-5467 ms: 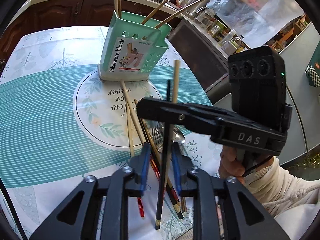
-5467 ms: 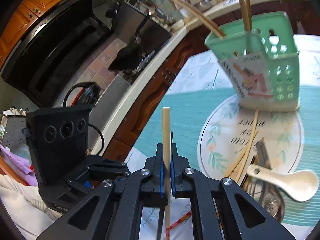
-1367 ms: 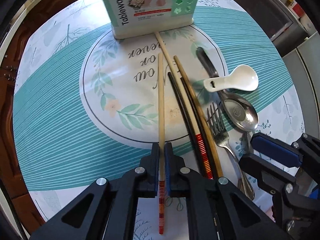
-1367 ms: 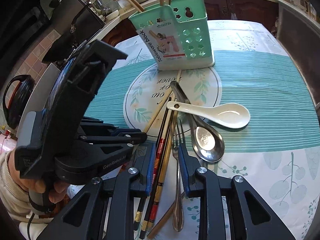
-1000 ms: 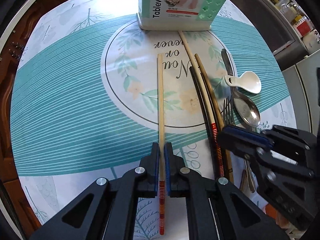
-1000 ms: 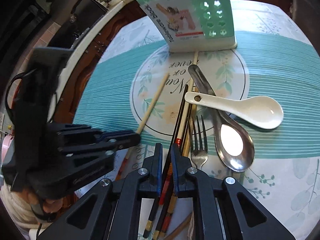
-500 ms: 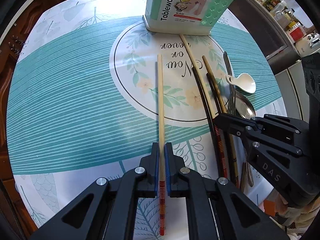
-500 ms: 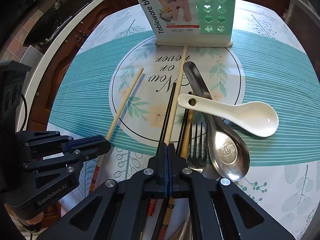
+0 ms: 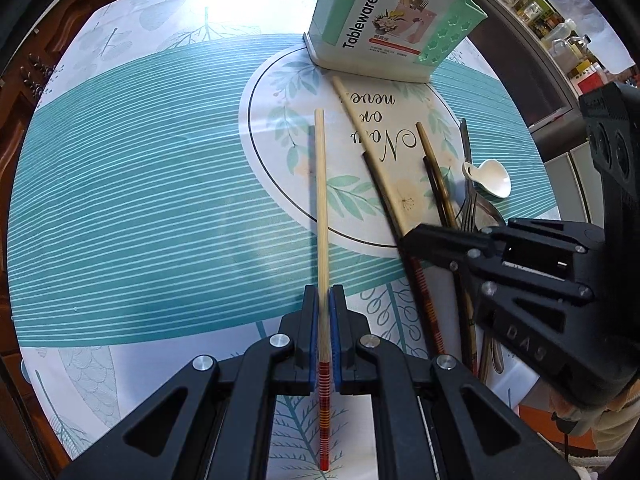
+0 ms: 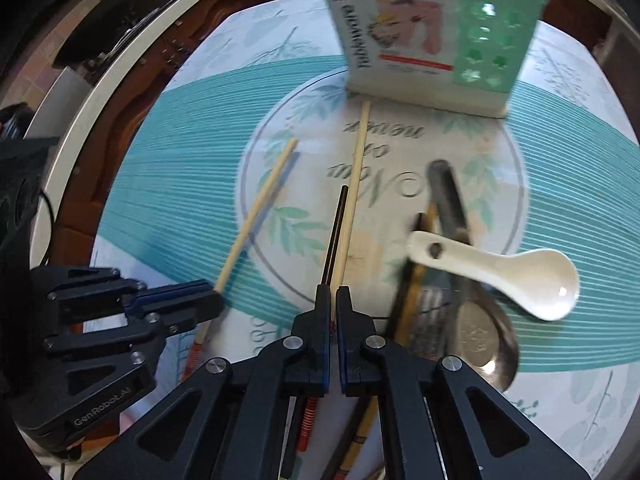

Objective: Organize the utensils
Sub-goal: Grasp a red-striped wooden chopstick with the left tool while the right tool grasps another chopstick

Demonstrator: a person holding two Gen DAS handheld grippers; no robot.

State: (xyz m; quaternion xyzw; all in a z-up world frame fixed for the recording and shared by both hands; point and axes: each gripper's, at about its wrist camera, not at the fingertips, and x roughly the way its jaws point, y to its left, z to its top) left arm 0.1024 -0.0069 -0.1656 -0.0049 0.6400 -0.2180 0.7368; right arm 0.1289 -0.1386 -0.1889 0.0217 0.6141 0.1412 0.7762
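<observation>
The chopstick [image 9: 321,216] in the left gripper [image 9: 324,320] looks like pale, smooth wood with red stripes painted near its end, and the gripper itself is matt black plastic with blue pads and shiny metal screws. The utensil holder [image 9: 384,28] is smooth mint-green plastic with a paper label, and the tablecloth [image 9: 140,184] looks smooth and a bit shiny. The white spoon [image 10: 516,276] is glossy like china, and the big spoon [image 10: 484,340] under it is shiny metal.
</observation>
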